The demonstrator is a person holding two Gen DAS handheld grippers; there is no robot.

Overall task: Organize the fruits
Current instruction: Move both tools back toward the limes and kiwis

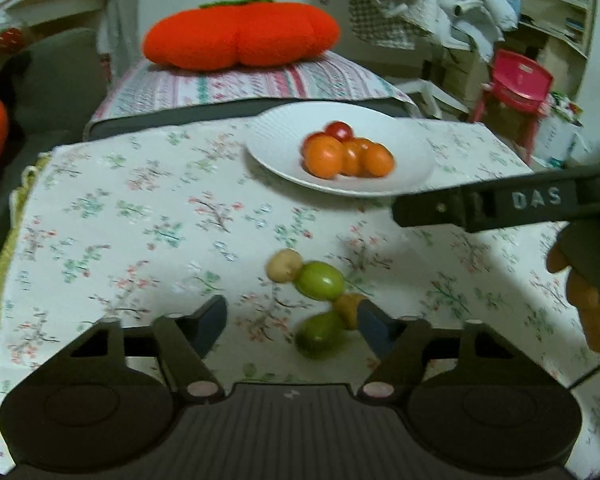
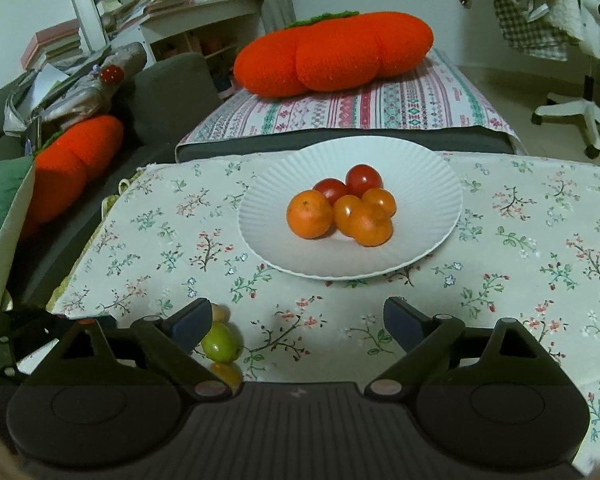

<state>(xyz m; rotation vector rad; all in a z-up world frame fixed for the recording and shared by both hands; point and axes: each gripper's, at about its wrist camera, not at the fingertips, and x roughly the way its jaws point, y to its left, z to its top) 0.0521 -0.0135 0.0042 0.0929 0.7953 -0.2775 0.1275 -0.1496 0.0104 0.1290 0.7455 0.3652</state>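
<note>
A white ribbed plate (image 2: pixel 428 216) is sitting toward the far edge of the surface (image 2: pixel 520 248), which is wearing a flowered cloth. Heaped touching one another at the plate's middle are an orange (image 2: pixel 309 214), several smaller orange fruits (image 2: pixel 370 224) and two red tomatoes (image 2: pixel 363 178) behind them.

Nearer the front edge, well apart from the plate, a loose cluster is lying on the cloth: a pale yellow fruit (image 1: pixel 284 265) touching a green fruit (image 1: pixel 321 281), a second green fruit (image 1: pixel 320 334) closer in, and a brownish-yellow one (image 1: pixel 349 309) between the two greens, pressing against the right finger of the left tool (image 1: pixel 292 320). That tool's fingers are standing wide apart, with the nearer green fruit lying in the gap between them, close to the right finger; blur is making it hard to tell whether anything is touching it.

The right tool (image 2: pixel 298 320) is hovering over bare cloth in front of the plate, fingers spread apart and holding nothing, the cluster showing just past its left finger. Its dark body is also crossing the right side of the left wrist view.

Beyond the far edge, a big orange pumpkin-shaped cushion (image 2: pixel 336 54) is resting on a striped blanket (image 2: pixel 380 108).
</note>
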